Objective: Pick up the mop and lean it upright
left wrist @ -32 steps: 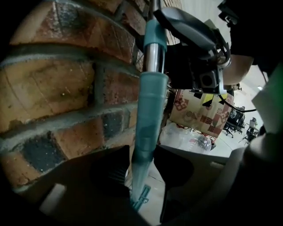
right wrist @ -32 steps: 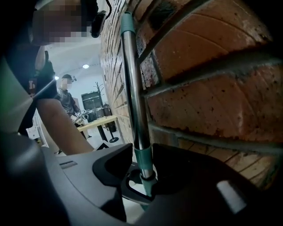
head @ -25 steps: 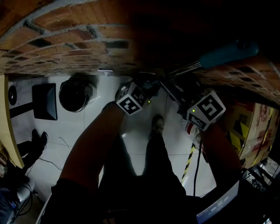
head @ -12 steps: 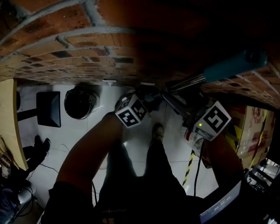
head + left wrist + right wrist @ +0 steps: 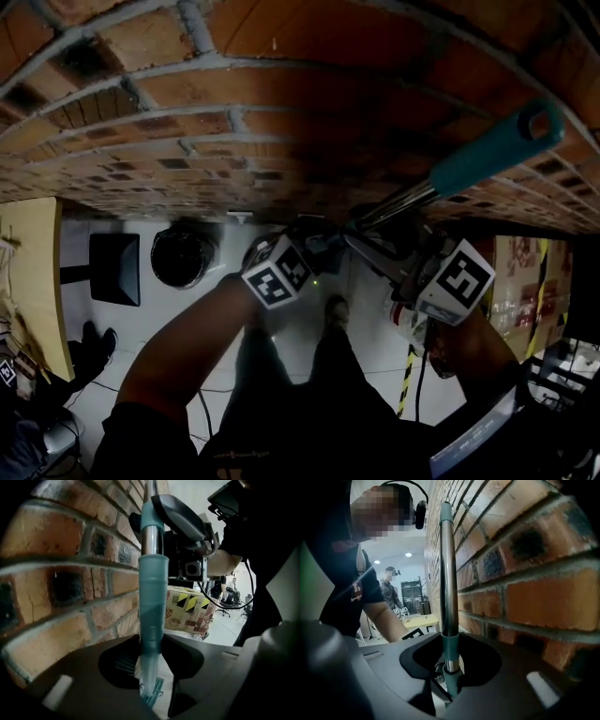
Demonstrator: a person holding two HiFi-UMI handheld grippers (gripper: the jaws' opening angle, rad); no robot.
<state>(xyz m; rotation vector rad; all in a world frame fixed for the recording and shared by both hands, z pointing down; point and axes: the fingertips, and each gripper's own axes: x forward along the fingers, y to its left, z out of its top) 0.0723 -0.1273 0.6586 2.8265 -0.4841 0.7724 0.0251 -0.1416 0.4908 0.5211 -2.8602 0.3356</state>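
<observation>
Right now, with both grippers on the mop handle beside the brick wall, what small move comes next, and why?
Probably tilt the mop handle gently onto the brick wall: left gripper and right gripper both clamp it nearly upright beside the bricks, contact not visible.

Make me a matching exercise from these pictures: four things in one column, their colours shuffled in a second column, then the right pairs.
Things:
1. mop handle
2. brick wall
3. round floor container
4. cardboard box

Colours:
A. black
B. yellow-and-black stripes
C. teal tip on a metal shaft
D. red-brown with grey mortar

Pairs: 1-C, 2-D, 3-A, 4-B
</observation>
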